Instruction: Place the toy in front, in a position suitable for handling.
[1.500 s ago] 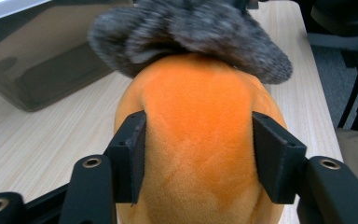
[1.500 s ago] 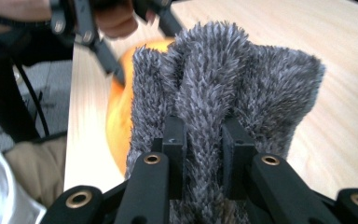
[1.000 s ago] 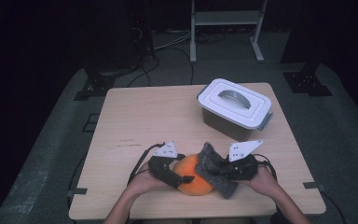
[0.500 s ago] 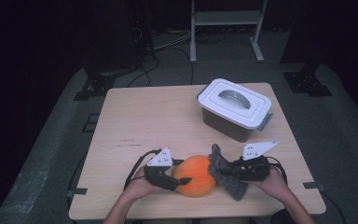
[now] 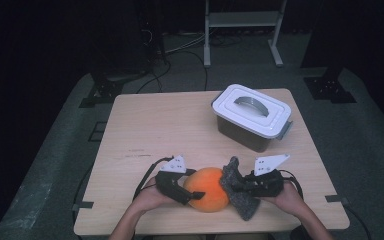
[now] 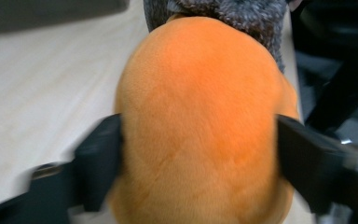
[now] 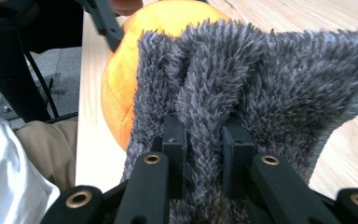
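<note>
Peeling the grey fuzzy cover (image 5: 238, 192) off the orange ball (image 5: 207, 189) at the table's (image 5: 160, 125) six o'clock edge should go cleanly if the left gripper (image 5: 192, 194) stays clamped around the ball while the right gripper (image 5: 236, 187), pinching a fold of cover, draws toward three o'clock.

High view: we get an evenly lit table (image 5: 150, 125), dark surround, soft image, faint shadow beside the lidded box (image 5: 252, 116). Left gripper view: bright, but the orange plush ball (image 6: 200, 126) between the jaws is soft-focus and both jaws are motion-smeared, table behind blurred. Right gripper view: we see grey fleece (image 7: 261, 93) sharp at the jaws, background defocused, white cloth at lower left nearly blown out.
</note>
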